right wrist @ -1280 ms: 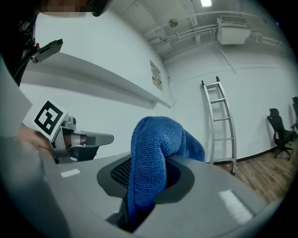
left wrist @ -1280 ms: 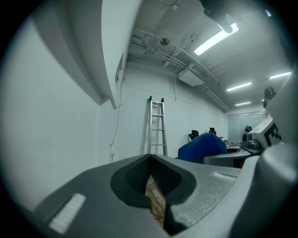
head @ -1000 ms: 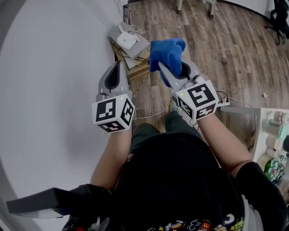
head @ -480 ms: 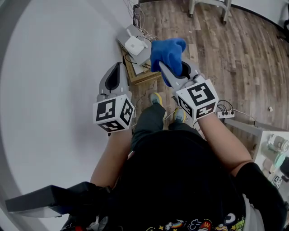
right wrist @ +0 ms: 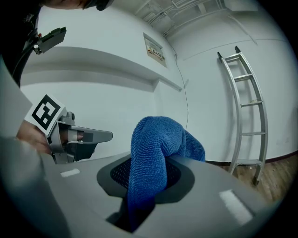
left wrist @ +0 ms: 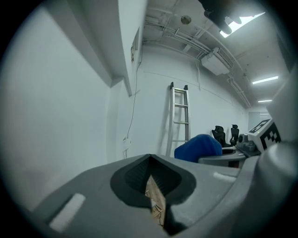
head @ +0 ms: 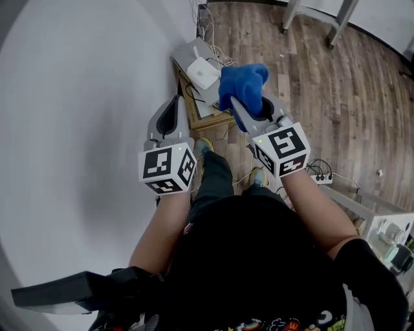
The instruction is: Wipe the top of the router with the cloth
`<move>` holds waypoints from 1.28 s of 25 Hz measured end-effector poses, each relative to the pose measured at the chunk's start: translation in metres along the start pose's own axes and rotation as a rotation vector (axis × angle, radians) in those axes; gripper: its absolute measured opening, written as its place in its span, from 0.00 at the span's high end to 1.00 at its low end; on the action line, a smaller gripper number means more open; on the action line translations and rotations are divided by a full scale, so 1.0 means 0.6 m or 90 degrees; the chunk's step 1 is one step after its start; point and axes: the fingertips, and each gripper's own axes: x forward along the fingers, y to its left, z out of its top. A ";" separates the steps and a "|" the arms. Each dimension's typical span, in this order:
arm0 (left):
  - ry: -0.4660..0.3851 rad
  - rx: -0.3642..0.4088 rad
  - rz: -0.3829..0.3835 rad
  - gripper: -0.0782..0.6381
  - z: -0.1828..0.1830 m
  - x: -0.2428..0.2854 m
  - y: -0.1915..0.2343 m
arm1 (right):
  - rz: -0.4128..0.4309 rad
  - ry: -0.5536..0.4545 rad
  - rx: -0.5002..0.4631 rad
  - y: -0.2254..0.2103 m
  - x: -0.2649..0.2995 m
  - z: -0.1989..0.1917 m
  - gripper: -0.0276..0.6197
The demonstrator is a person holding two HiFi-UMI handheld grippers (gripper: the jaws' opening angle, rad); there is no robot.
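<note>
A small white router [head: 203,73] lies on a grey box on a low wooden stand [head: 208,119] against the wall, with cables behind it. My right gripper [head: 244,105] is shut on a bunched blue cloth [head: 242,85], held in the air just right of the router. The cloth [right wrist: 151,153] bulges up out of the shut jaws of my right gripper [right wrist: 142,195]. Level with it on the left is my left gripper [head: 172,106], shut and empty. Its jaws [left wrist: 152,190] meet with only a sliver between them. The cloth [left wrist: 198,148] also shows in the left gripper view.
A white wall [head: 84,97] runs along the left. A power strip [head: 321,178] and loose cables lie on the wood floor [head: 336,97]. Metal legs [head: 314,16] stand at the far end, where a ladder [right wrist: 247,107] leans on the wall. A shelf [head: 388,226] is at the right.
The router and stand have drawn closer and shifted right in the head view. Both grippers kept their pose and grip, with the cloth still clamped.
</note>
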 end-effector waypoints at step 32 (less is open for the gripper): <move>0.121 -0.054 -0.029 0.89 -0.553 0.607 0.393 | -0.060 0.217 -0.008 -0.188 0.768 -0.667 0.78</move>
